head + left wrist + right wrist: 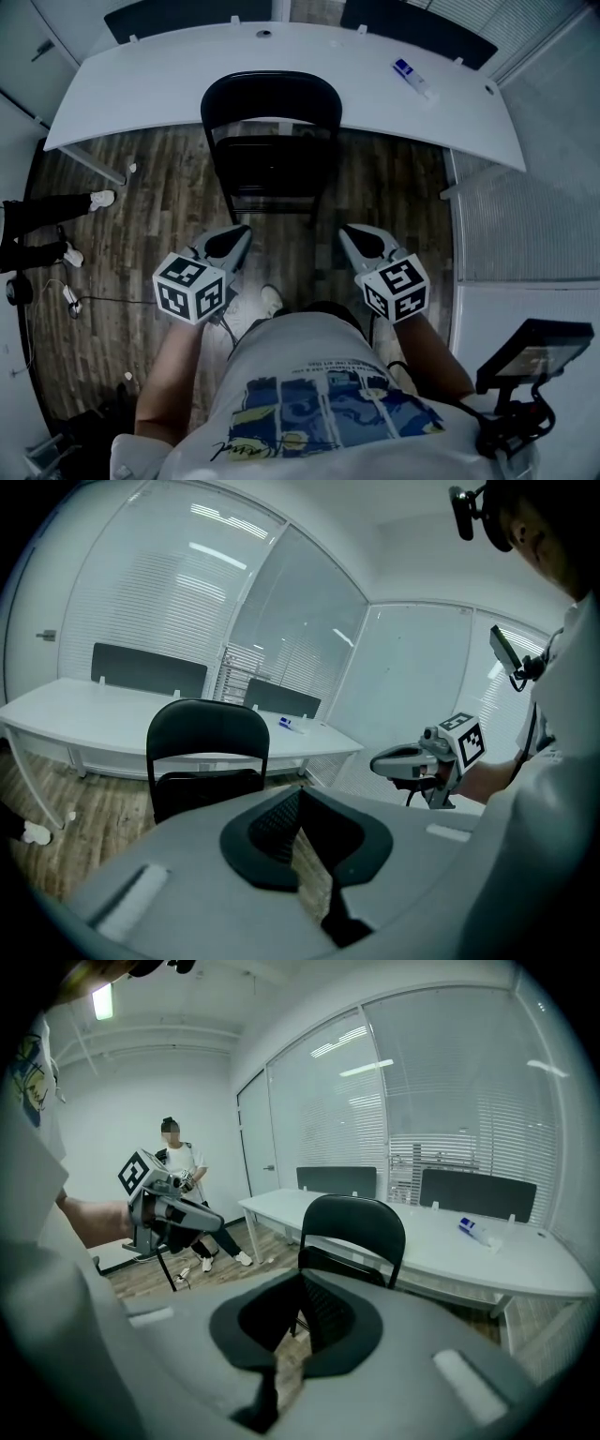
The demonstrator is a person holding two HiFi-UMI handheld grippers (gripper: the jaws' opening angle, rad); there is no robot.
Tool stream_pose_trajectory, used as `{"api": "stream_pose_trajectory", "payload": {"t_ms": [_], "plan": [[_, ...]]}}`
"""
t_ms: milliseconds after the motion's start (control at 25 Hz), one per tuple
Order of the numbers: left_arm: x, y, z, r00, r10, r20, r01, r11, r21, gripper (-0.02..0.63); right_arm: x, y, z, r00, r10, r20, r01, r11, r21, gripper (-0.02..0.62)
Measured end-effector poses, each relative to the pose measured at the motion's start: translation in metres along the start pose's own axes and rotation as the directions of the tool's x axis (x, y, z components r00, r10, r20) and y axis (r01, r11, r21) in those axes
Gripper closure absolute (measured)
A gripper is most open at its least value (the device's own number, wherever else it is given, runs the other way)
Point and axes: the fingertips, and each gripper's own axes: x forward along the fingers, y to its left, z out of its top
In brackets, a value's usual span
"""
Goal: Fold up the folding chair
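Black chair (pixel 270 101) stands unfolded on the wood floor (pixel 159 178), close before the curved white desk (pixel 141 84), with its seat turned toward the person. Left gripper (pixel 240 238) and right gripper (pixel 351 236) are held side by side near the seat's front edge, touching neither the chair nor each other. Both pairs of jaws are closed together with nothing between them. A small tube (pixel 412 77) lies on the desk, right of the chair.

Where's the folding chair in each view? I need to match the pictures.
Head view: chair top centre.
Left gripper view: chair left of centre, mid-height.
Right gripper view: chair just right of centre.
Shared landmark: the white desk behind it.
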Motion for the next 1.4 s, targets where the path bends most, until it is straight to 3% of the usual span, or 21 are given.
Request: {"api": "stream_pose_trajectory", "payload": {"t_ms": [400,720,1160,1400], "plan": [[-0.004,-0.08,-0.002,1.0,0.028,0.001,-0.028,0.999,0.027,0.601,-0.07,0.002,-0.02,0.999,0.043,0.016,-0.043,0.999,-0.012,0.592],[-0.033,-0.118,-0.039,0.996,0.085,-0.023,-0.084,0.996,0.029,0.601,-0.097,0.027,-0.07,0.997,0.076,0.016,-0.076,0.997,0.026,0.592],[-0.056,-0.14,-0.048,1.0,-0.009,-0.012,0.01,0.998,0.067,0.601,-0.128,0.066,-0.085,1.0,-0.004,0.025,0.003,1.0,0.029,0.592],[-0.109,-0.128,-0.069,0.999,-0.04,-0.003,0.04,0.997,0.063,0.601,-0.122,0.128,-0.076,1.0,-0.02,0.023,0.02,1.0,0.003,0.592]]}}
